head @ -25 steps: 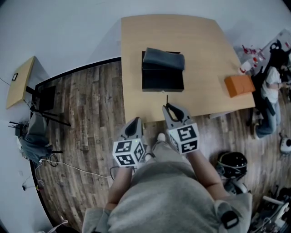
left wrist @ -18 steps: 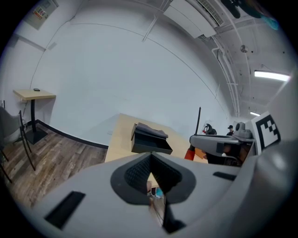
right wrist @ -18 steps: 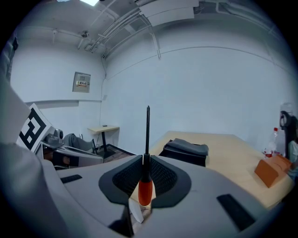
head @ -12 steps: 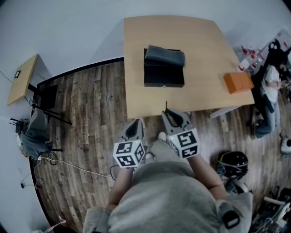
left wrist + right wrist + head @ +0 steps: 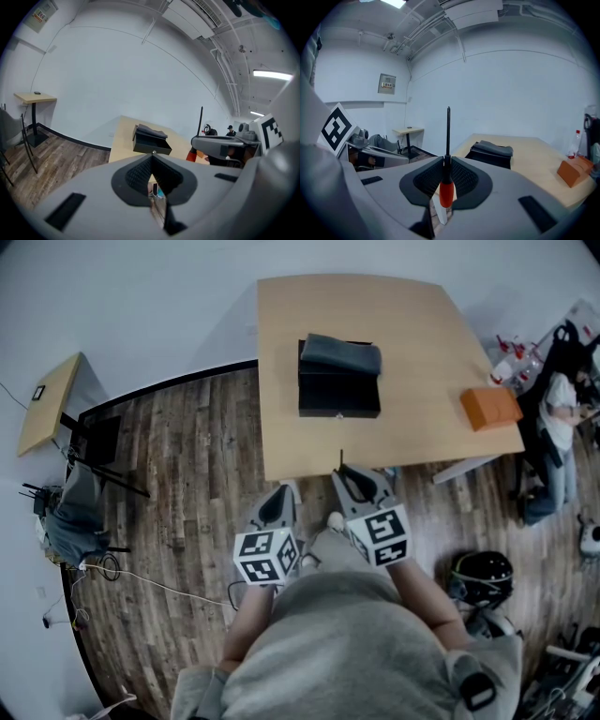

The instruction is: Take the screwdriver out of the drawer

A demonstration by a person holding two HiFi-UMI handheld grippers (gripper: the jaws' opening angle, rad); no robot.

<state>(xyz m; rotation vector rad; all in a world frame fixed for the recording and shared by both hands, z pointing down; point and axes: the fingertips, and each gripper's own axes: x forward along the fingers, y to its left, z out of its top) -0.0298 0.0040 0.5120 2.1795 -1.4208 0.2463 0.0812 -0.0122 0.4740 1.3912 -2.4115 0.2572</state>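
Wood-plank flooring runs under me, and a pale wooden table (image 5: 412, 343) begins just beyond my tools. From the head view, both my forearms reach forward side by side out of a grey sweatshirt. My left tongs (image 5: 280, 489) hang over the floor, short of the table's near edge. My right tongs (image 5: 344, 471) sit a little farther on, with the tips at that edge. A thin dark shaft pokes out of the right tongs toward the far side. It belongs to the orange-handled screwdriver (image 5: 341, 457), whose handle is hidden from above by the jaws. A black drawer box (image 5: 338, 397) sits mid-table, well apart from the tool, with a folded grey cloth (image 5: 339, 354) on top. An orange box (image 5: 491, 409) lies near the table's right edge.

From the left gripper view, my left tongs tilt slightly down toward the table. Their jaws are pressed together with nothing between them. The right tongs show at the right, with the shaft rising above them. I cannot settle from here whether the drawer is pulled out.

From the right gripper view, my right tongs are partly closed. Their pads clamp the screwdriver where the black shaft meets the handle. Its long axis runs along the tongs, with the tip pointing away from me toward the far wall and the handle pointing back toward me. The tip is small and hard to make out.
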